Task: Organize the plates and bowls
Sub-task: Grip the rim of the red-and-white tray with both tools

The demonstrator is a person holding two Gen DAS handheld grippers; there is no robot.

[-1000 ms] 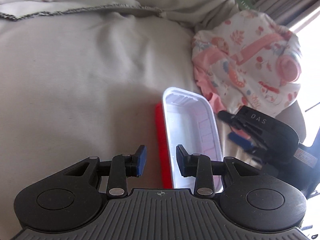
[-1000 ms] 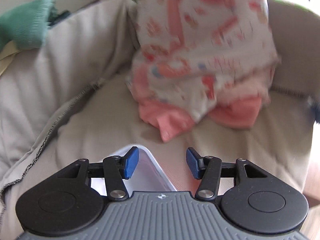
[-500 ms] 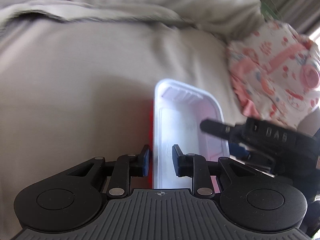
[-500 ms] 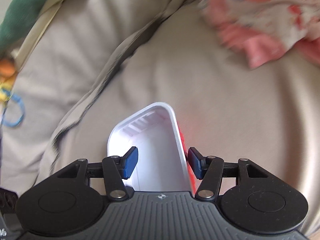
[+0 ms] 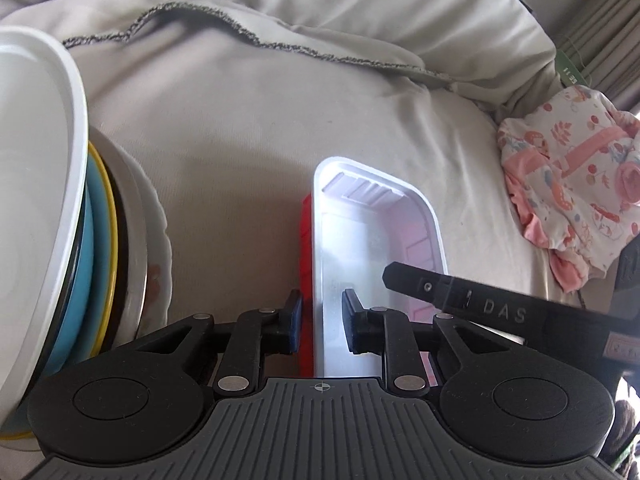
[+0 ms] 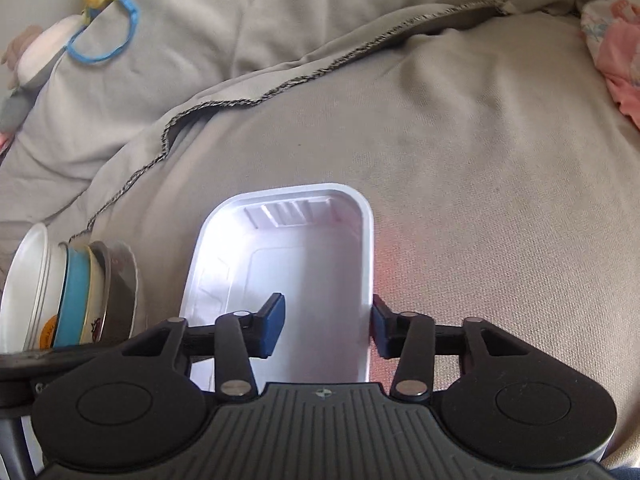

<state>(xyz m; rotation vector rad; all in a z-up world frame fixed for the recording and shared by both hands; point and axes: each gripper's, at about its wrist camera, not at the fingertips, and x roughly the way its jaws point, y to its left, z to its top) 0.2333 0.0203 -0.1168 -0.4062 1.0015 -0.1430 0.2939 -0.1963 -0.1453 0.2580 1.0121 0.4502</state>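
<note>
At far left, a stack of plates and bowls (image 5: 60, 240) stands on edge on the beige sofa cover (image 5: 240, 140). It comprises a white bowl, a blue plate with a yellow rim, and a scalloped white plate; the right wrist view shows the same stack (image 6: 72, 288) at lower left.

Near centre, a white rectangular tray (image 5: 372, 248) sits nested in a red tray (image 5: 306, 272), of which only the left edge is visible.

The left gripper (image 5: 320, 326) straddles the left wall of both trays. The jaws are narrow: one pad is outside the red edge, the other inside the white tray. Firm contact cannot be confirmed.

The right gripper (image 6: 328, 332) straddles the right wall of the white tray (image 6: 280, 280). The jaws are wide: the left pad is clear inside the tray, and the right pad is just beside the outer rim.

At far right lies a pink patterned cloth (image 5: 568, 184).
</note>
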